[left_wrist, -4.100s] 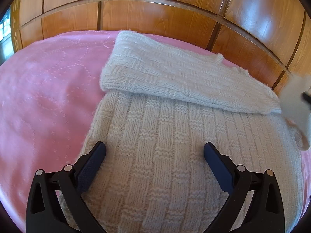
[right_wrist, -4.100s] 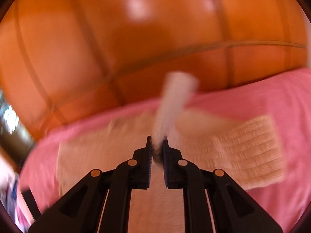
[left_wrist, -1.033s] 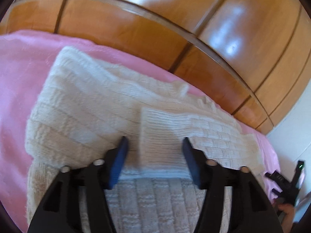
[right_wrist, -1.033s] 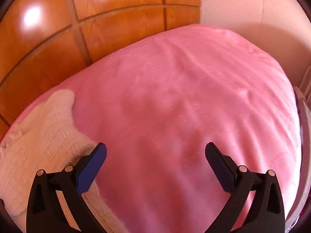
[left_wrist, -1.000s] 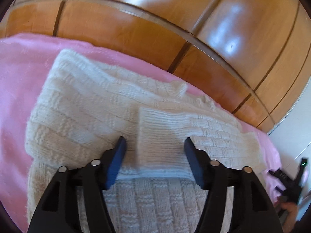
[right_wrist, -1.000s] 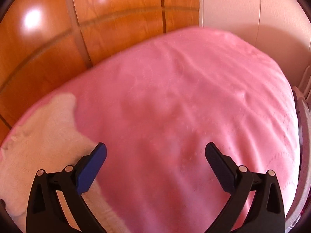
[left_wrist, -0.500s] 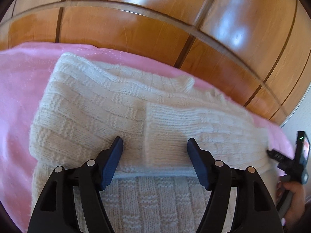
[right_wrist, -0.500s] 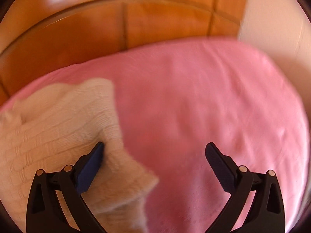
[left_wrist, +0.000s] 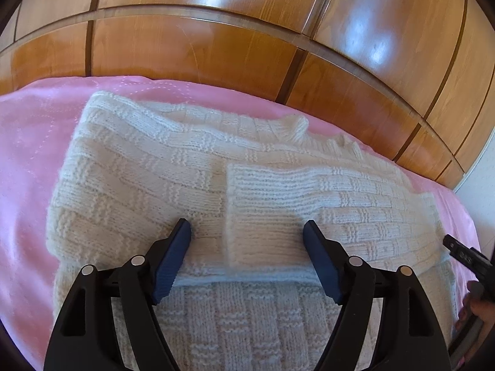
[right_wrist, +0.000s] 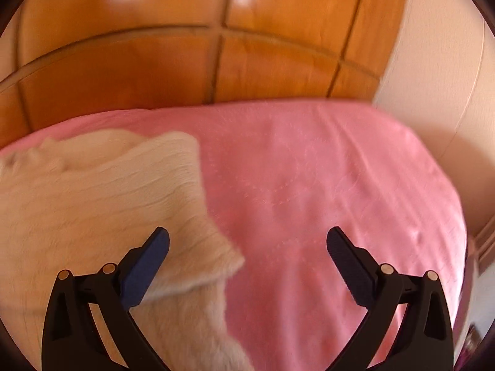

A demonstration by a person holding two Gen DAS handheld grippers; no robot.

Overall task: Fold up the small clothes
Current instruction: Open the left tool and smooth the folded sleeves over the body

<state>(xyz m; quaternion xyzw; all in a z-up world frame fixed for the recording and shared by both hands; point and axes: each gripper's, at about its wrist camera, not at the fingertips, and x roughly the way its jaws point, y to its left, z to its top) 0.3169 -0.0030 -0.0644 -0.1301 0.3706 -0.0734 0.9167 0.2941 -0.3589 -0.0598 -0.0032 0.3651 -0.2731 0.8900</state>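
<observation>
Sweater (left_wrist: 173,185): cream knit on the pink bedspread (left_wrist: 27,160), near the wooden headboard (left_wrist: 191,52); long axis runs along the headboard edge
Sleeves: both folded across the body, cuffs meeting mid-chest
Texture: basket-weave blocks, ribbed cuff (left_wrist: 263,216); bedspread quilted with stitched loops
Left gripper (left_wrist: 247,241): jaws opening, cuff between the pads, not pinched
Right gripper (right_wrist: 247,247): jaws wide apart, holding nothing; left pad over the sweater's edge; view blurred

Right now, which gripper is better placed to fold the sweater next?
Probably the left gripper: opening, empty, centred over the cream sweater. The right gripper is open mostly over the pink blanket.
</observation>
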